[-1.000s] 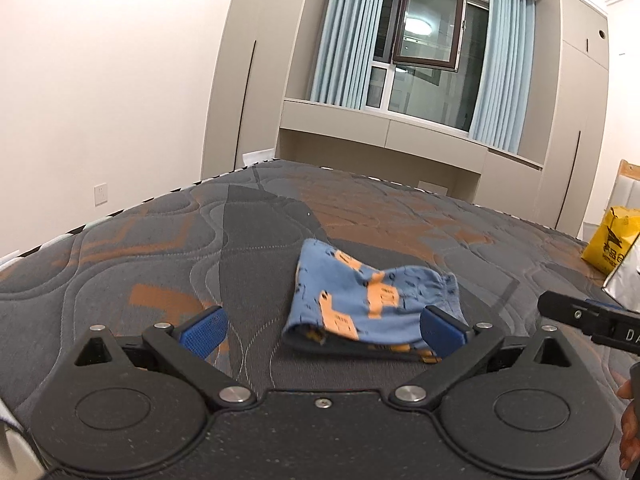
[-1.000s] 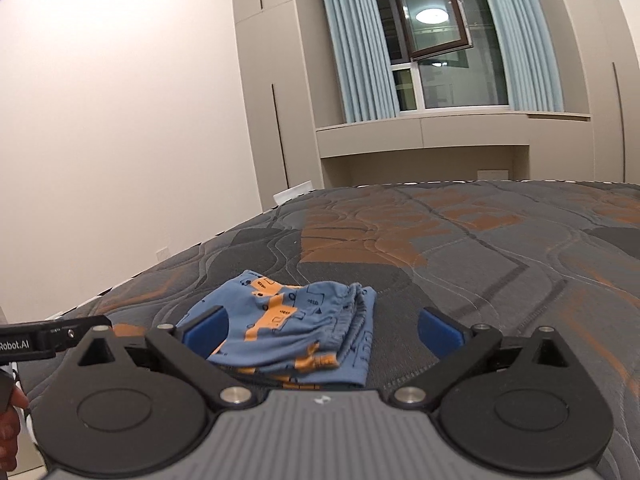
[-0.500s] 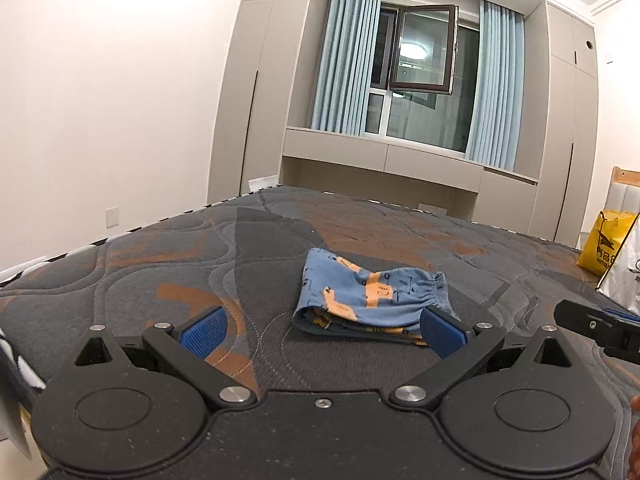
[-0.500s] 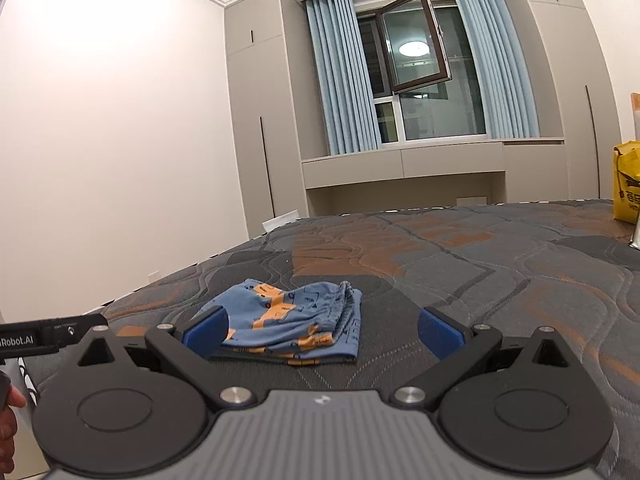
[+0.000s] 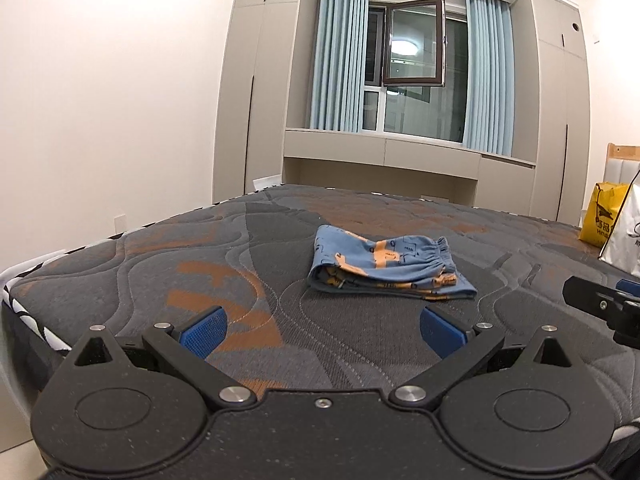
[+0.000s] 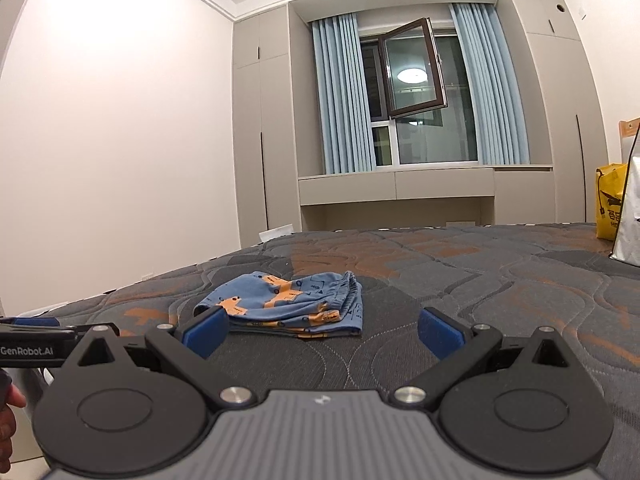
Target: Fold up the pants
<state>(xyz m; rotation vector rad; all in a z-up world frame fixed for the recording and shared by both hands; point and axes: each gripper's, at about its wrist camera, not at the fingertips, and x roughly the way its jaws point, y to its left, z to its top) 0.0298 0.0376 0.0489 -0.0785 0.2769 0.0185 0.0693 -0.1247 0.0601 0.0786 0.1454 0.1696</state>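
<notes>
Blue pants with an orange print (image 5: 384, 266) lie folded into a small flat bundle on the grey and orange mattress (image 5: 240, 264). My left gripper (image 5: 322, 330) is open, nothing between its blue pads, and hangs well short of the bundle near the mattress's front edge. In the right wrist view the same folded pants (image 6: 288, 306) rest just beyond my right gripper (image 6: 322, 330), which is also open and holds nothing. Its left pad (image 6: 206, 330) overlaps the bundle's near corner in the picture; contact cannot be told.
A yellow bag (image 5: 602, 216) and a white bag (image 5: 624, 240) stand at the mattress's right side. The mattress's left edge (image 5: 24, 280) drops off near a white wall. The other gripper's body (image 5: 600, 304) shows at the right; a hand (image 6: 10, 408) at lower left.
Both grippers have drawn back and lowered away from the folded pants, which now lie farther off. The pants themselves have not moved. Both grippers stayed open.
</notes>
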